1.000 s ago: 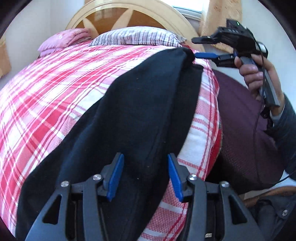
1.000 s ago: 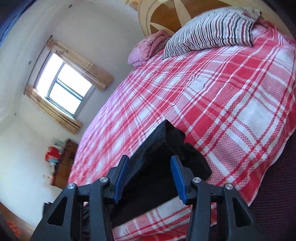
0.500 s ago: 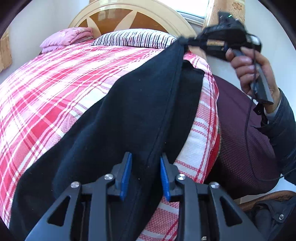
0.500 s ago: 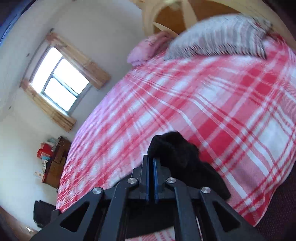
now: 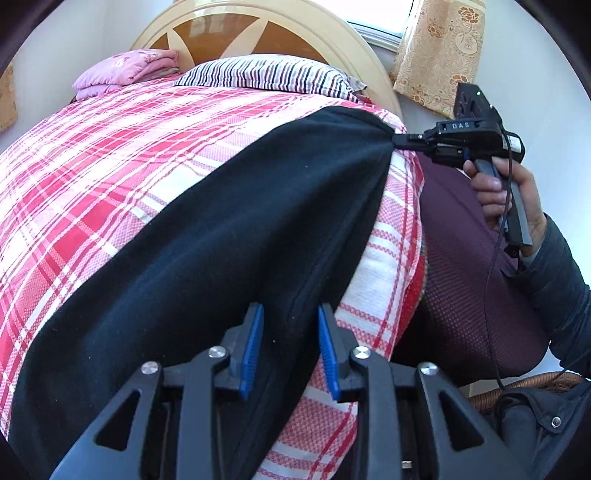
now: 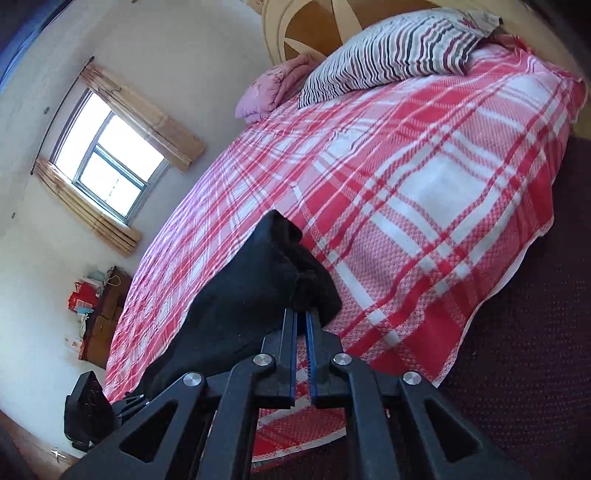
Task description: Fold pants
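Observation:
Black pants (image 5: 229, 236) lie lengthwise along the right side of a bed with a red and white plaid cover (image 5: 92, 173). My left gripper (image 5: 290, 317) is shut on the near edge of the pants, with thick cloth bunched between its blue pads. My right gripper (image 6: 301, 317) is shut on the far end of the pants (image 6: 266, 280) near the bed's edge. It also shows in the left wrist view (image 5: 397, 142), pulling the cloth taut.
A striped pillow (image 5: 266, 72) and a folded pink blanket (image 5: 125, 70) lie by the wooden headboard (image 5: 258, 26). A dark maroon bed skirt (image 5: 465, 273) hangs at the right. A window (image 6: 107, 162) and a low cabinet (image 6: 99, 314) are across the room.
Both grippers closed on the pants. The right gripper lifted its end and has since pulled it out to the right, stretching the cloth between the two grippers.

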Tool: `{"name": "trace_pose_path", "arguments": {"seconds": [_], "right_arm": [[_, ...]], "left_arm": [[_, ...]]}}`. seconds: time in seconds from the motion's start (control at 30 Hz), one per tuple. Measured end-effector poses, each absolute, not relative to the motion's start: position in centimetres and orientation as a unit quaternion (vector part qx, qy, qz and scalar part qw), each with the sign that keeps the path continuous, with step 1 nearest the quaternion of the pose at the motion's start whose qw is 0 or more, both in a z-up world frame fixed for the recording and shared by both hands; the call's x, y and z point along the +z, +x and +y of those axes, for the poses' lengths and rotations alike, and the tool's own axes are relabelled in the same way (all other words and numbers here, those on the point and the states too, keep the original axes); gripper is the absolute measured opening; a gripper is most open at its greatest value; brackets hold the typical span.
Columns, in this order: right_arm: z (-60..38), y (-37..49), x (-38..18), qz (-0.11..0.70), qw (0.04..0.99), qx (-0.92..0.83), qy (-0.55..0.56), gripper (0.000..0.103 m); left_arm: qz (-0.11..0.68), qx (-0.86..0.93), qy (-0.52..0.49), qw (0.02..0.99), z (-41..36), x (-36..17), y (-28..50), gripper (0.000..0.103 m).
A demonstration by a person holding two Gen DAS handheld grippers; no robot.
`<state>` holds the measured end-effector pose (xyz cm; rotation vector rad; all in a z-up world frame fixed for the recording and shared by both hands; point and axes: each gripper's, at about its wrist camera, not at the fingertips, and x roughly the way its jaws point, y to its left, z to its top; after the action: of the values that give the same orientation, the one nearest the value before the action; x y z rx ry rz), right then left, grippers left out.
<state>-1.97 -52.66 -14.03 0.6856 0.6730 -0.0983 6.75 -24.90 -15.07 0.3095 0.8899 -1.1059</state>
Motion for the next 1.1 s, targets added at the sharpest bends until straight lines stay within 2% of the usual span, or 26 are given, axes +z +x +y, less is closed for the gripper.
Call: {"name": "trace_pose_path", "arguments": {"seconds": [0.2,0.33,0.43,0.5,0.53,0.57,0.63,0.73,0.8,0.87,0.93,1.1], "right_arm": [[-53.5,-1.6,-11.1,0.288,0.905,-0.082,0.302,0.006],[-51.5,-0.1,-9.9,0.295,0.914,-0.056,0.274,0.006],[-46.4,1.0,-9.7,0.328,0.916,0.021,0.228,0.008],[-43.1,1.5,-10.1,0.351,0.916,0.058,0.186,0.039],[-42.0,1.6,-10.3,0.357,0.915,0.071,0.175,0.060],[-40.1,1.9,-10.9,0.368,0.911,0.099,0.160,0.061],[-37.3,2.4,-12.1,0.395,0.899,0.135,0.131,0.061],[-34.6,2.6,-13.5,0.416,0.893,0.151,0.085,0.059],[-33.8,2.7,-14.3,0.430,0.889,0.145,0.061,0.048],[-33.4,2.3,-14.9,0.433,0.893,0.120,0.024,0.023],[-33.9,2.1,-14.8,0.440,0.891,0.112,0.016,0.015],[-34.2,1.9,-15.1,0.461,0.879,0.123,0.009,0.014]], "left_arm": [[0.405,-0.511,0.142,0.745,-24.8,-15.4,6.4,0.032],[0.400,-0.511,0.147,0.747,-24.8,-15.4,6.2,0.032],[0.401,-0.510,0.134,0.749,-24.6,-15.4,6.5,0.032],[0.400,-0.510,0.132,0.749,-24.5,-15.5,6.5,0.032],[0.398,-0.509,0.135,0.751,-24.6,-15.5,6.4,0.031],[0.394,-0.508,0.139,0.753,-24.5,-15.5,6.1,0.028],[0.387,-0.506,0.152,0.756,-24.6,-15.4,5.9,0.020],[0.385,-0.508,0.149,0.756,-24.4,-15.3,5.8,0.014],[0.384,-0.509,0.149,0.756,-24.3,-15.3,5.8,0.013],[0.381,-0.509,0.154,0.756,-24.3,-15.3,5.6,0.011],[0.377,-0.513,0.157,0.755,-24.3,-15.3,5.3,0.009],[0.375,-0.522,0.160,0.749,-24.3,-15.5,4.8,0.009]]}}
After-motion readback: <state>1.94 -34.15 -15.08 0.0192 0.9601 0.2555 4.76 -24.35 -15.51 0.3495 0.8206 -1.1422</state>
